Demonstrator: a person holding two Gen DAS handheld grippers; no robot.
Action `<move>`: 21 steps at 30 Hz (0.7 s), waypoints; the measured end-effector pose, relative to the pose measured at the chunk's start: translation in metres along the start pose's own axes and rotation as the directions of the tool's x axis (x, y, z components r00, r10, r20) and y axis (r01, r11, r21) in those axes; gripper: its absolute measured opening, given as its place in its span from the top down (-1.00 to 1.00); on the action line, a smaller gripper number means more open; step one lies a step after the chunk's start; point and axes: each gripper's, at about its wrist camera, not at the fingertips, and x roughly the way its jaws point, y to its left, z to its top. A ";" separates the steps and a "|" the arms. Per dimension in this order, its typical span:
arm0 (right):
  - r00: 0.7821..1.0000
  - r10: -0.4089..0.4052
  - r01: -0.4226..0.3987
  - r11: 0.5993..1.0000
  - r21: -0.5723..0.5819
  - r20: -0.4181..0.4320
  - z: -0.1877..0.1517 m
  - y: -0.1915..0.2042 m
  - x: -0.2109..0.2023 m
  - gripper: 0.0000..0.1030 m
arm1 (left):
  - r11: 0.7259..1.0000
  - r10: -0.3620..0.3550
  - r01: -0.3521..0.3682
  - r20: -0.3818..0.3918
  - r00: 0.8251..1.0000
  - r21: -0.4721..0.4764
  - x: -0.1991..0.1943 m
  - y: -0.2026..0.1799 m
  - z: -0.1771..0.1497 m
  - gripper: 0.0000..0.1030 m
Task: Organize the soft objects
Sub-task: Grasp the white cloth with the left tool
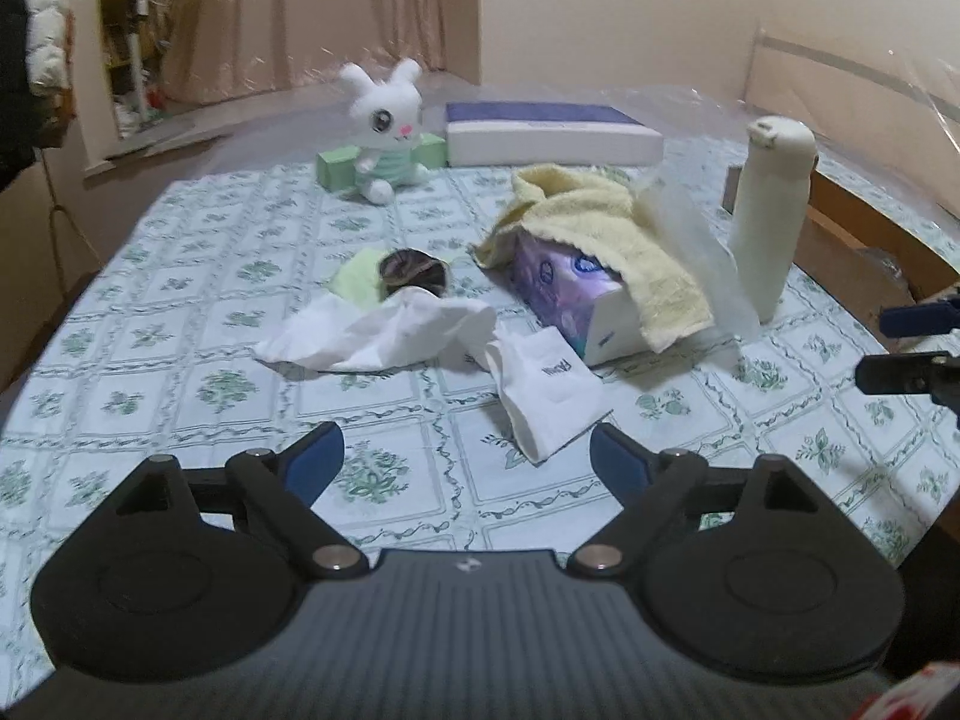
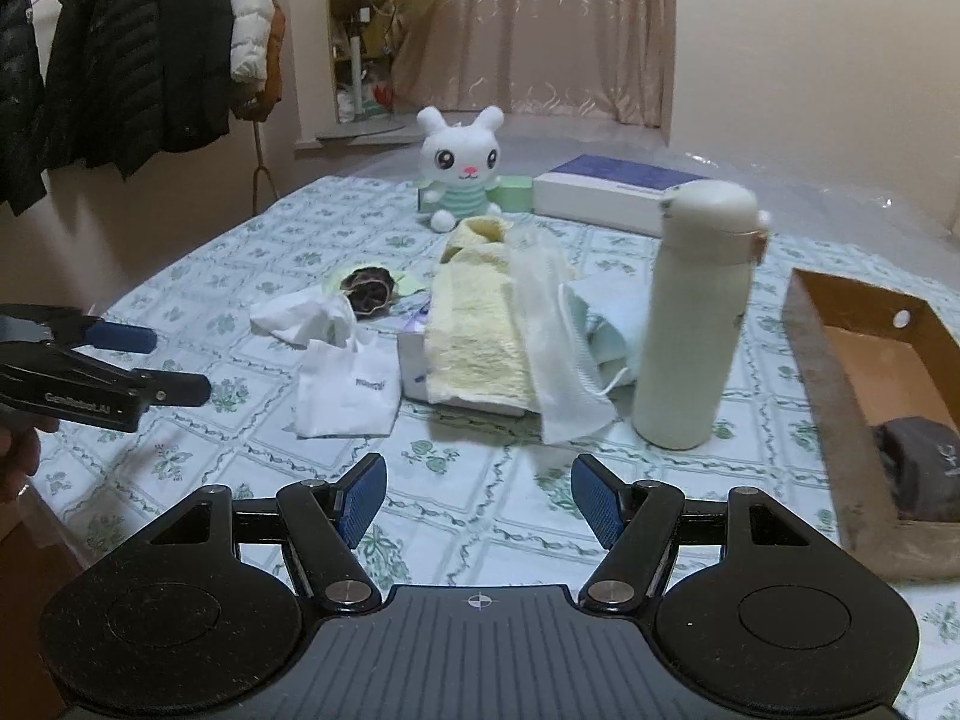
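While both tools hover above the patterned tablecloth [image 1: 180, 324], nothing is between the jaws of either one. Seen from its own camera, the left gripper [image 1: 467, 459] stands wide, and the right gripper [image 2: 479, 495] is open too, a little narrower.

Just ahead of the left gripper lies a white sock [image 1: 543, 396], flat and slightly crumpled, its near end closest to the blue pads. Beyond it and a little to the left sits a crumpled white tissue [image 1: 384, 330], with a dark hair scrunchie [image 1: 414, 276] behind that. Ahead and to the right, a yellow towel [image 1: 600, 228] drapes over a purple tissue pack [image 1: 558, 288], and a white bottle [image 1: 771, 210] stands upright further right.

From the right gripper's view, a cardboard box [image 2: 828, 360] sits to its right with a dark sock [image 2: 924, 468] already inside, so that is likely where the soft things go. A plush rabbit [image 2: 459, 168] sits far ahead.

The sock should be light, limp and quite safe to squeeze. It will sag and trail when lifted, so a pinch at a raised fold near its middle would carry it more tidily than one end. The towel is bulkier and may drag the pack beneath it; the bottle nearby could tip if brushed.
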 end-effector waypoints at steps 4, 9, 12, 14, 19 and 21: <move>1.000 0.004 -0.004 1.000 -0.002 -0.028 0.001 0.001 0.020 -0.32 | 0.999 -0.051 0.051 -0.024 0.998 0.010 0.026 0.002 0.004 -0.54; 0.999 0.006 -0.007 1.000 -0.011 -0.053 0.000 -0.001 0.041 -0.32 | 0.995 -0.093 0.094 -0.063 0.994 0.016 0.068 -0.002 0.009 -0.28; 0.998 0.009 -0.010 1.000 -0.016 -0.066 0.000 -0.003 0.054 -0.32 | 0.993 -0.116 0.118 -0.079 0.990 0.019 0.090 -0.006 0.012 -0.16; 0.997 0.010 -0.011 1.000 -0.013 -0.077 0.000 -0.005 0.063 -0.32 | 0.991 -0.133 0.135 -0.090 0.987 0.017 0.102 -0.007 0.014 0.17; 0.995 0.022 -0.022 1.000 -0.002 -0.094 0.001 -0.006 0.081 -0.32 | 0.986 -0.166 0.166 -0.102 0.981 -0.008 0.116 -0.005 0.018 0.91; 0.995 0.030 -0.030 1.000 -0.005 -0.093 0.002 -0.003 0.084 -0.32 | 0.988 -0.155 0.154 -0.087 0.984 -0.012 0.111 0.001 0.020 0.94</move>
